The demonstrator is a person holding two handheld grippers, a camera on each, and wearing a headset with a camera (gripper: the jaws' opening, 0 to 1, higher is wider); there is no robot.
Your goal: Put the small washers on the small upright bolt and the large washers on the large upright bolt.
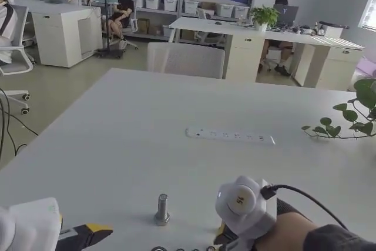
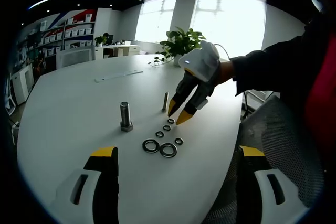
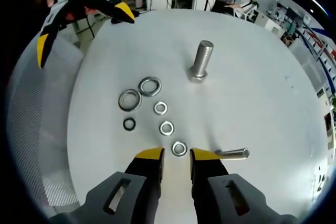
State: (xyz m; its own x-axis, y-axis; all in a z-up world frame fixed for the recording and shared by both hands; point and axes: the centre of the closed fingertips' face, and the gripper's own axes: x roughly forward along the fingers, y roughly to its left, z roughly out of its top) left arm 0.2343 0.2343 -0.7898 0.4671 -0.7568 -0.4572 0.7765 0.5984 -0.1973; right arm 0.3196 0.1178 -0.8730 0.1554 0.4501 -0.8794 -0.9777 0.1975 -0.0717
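Washers (image 3: 160, 108) loose on table (image 3: 252, 77), right tongs (image 3: 177, 155) parted

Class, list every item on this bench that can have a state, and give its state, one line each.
large bolt: upright, no washers on it.
small bolt: upright, no washers on it.
two large washers: loose, flat on the table.
four small washers: loose, flat on the table.
left gripper: fingers wide open, empty.
right gripper: fingers slightly open, empty, tips by the nearest small washer.
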